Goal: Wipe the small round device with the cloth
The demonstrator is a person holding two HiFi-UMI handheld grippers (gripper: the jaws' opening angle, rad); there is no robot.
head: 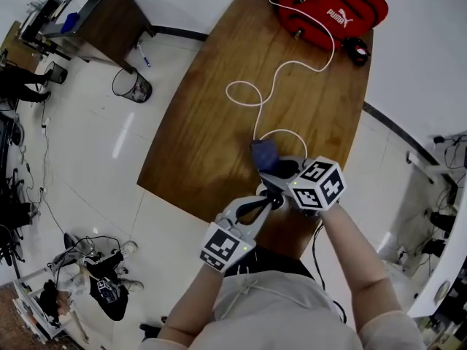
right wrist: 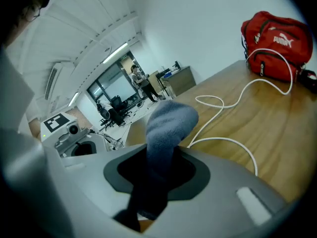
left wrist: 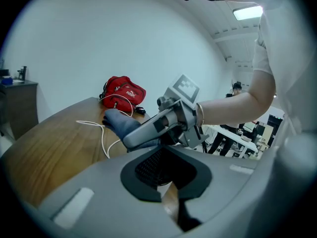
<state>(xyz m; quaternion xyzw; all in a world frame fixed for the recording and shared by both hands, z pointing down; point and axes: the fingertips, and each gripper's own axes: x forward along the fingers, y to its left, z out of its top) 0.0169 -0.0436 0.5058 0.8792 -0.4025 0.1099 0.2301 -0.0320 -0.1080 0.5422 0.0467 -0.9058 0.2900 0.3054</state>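
Where the near edge of the wooden desk (head: 219,115) lies closest to the person, we list two tools set tip to tip. Item one: right hand-held gripper (head: 274,169), jaws pressed together on a blue-grey cloth (head: 264,153). In that gripper's own view the cloth (right wrist: 167,123) rises from between the jaws as a rounded fold above the desk. Item two: left hand-held gripper (head: 267,198), jaws nearly together on what we take for the small round device (left wrist: 165,186), a pale thing lodged in the narrow gap. Only a sliver of it shows, so we cannot confirm its shape. In the left gripper view the cloth sits just beyond the left jaws, near the device, and we cannot tell whether the two touch. Further items on the desk: a white cable (head: 292,65) looping from beside the cloth toward a red bag (head: 328,4) at the far end. On the floor to the left of the desk: a black wire bin (head: 133,86).
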